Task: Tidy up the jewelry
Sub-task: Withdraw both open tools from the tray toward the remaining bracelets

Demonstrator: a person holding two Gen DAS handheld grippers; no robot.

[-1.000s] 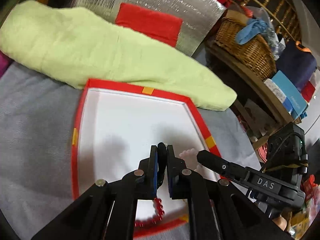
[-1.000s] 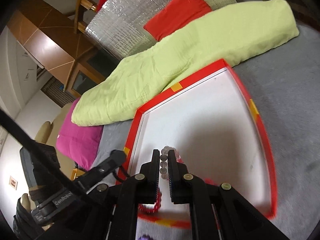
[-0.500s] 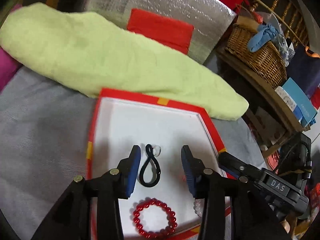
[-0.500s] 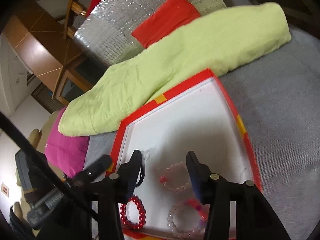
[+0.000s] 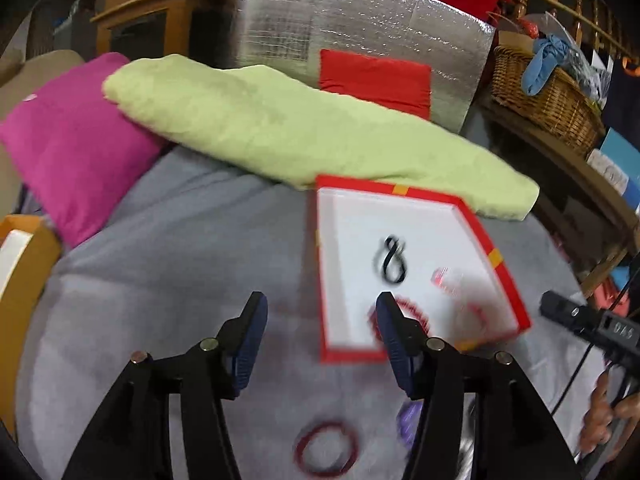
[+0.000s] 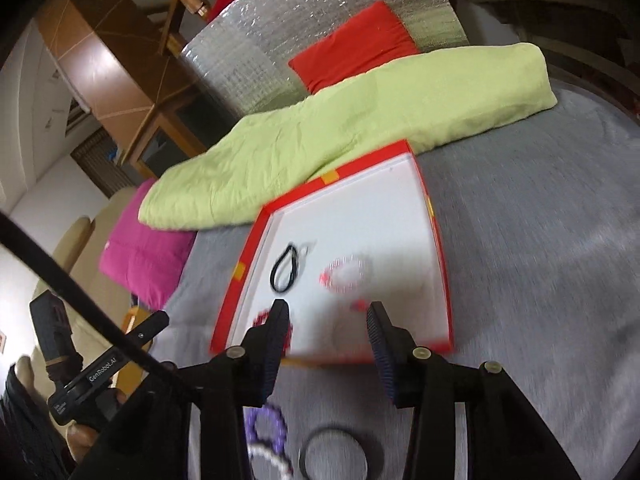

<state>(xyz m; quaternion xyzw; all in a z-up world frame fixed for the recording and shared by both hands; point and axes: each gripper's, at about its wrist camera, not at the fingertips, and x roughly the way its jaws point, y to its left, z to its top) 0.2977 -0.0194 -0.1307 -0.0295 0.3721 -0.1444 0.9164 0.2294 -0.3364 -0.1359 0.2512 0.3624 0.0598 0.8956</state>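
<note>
Left wrist view: left gripper (image 5: 320, 308) empty, jaws opening; right gripper (image 6: 326, 316) empty, jaws closing. Box (image 5: 496, 256) holds black cord (image 5: 394, 260) and bracelets; red ring (image 5: 326, 448) lies on the bed's near edge. Drop straight over it, pinch one side.

Long pale-green folded quilt (image 5: 304, 140) across grey bedspread's (image 5: 180, 248) far edge; magenta pillow (image 5: 76, 140) at far-left corner; silver quilted foil panel (image 5: 360, 24) upright behind; wicker basket (image 5: 548, 100) far right.
</note>
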